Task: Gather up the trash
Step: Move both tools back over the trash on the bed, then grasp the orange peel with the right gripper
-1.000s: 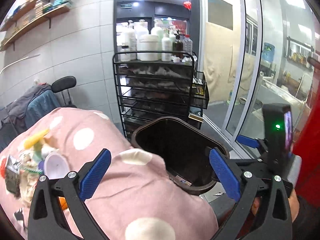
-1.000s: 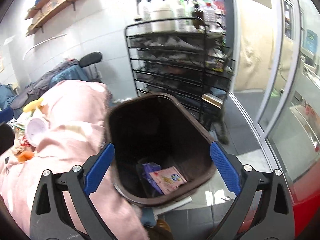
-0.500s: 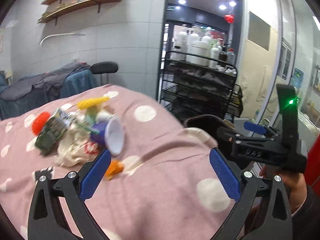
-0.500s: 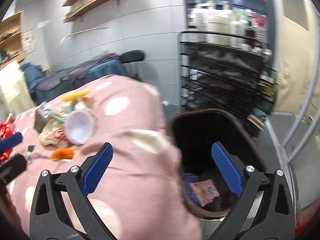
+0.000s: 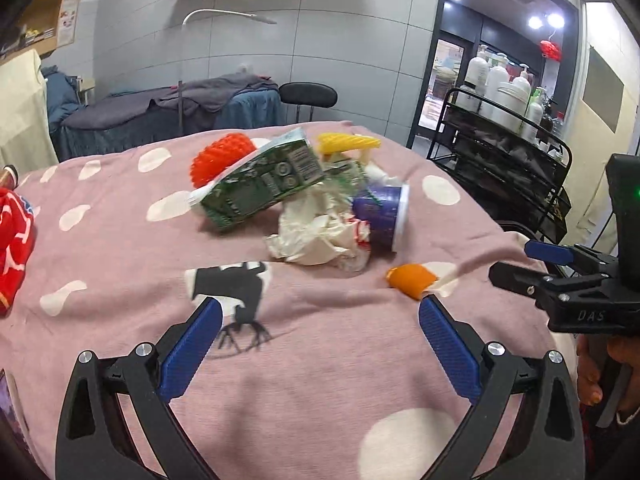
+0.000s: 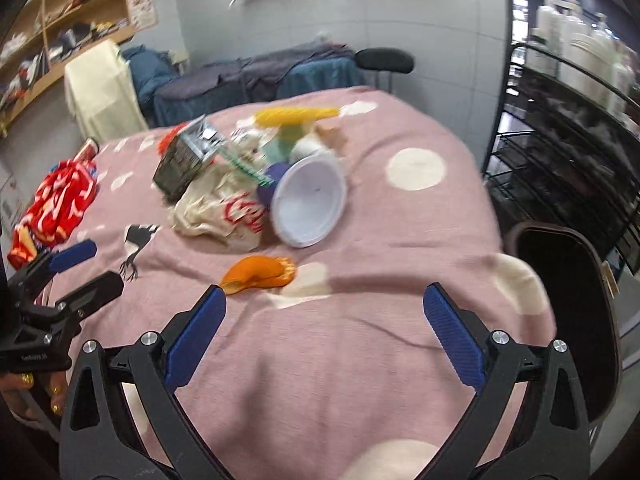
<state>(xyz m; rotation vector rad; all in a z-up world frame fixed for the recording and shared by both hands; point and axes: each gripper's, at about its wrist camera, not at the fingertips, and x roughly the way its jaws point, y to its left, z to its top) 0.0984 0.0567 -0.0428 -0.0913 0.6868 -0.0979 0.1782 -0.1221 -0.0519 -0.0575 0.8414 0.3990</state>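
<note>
Even indoor light, fisheye-bent edges (right view perhaps motion-blurred), soft shadows.

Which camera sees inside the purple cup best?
The right wrist view. There the purple cup lies on its side with its open mouth facing the camera, so its white inside shows. The left wrist view shows the same cup side-on: purple wall and white rim, but nothing of the inside.

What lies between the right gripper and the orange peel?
Only bare pink cloth. In the right wrist view, the open right gripper has nothing between it and the orange peel, which lies just ahead of its left finger.
</note>
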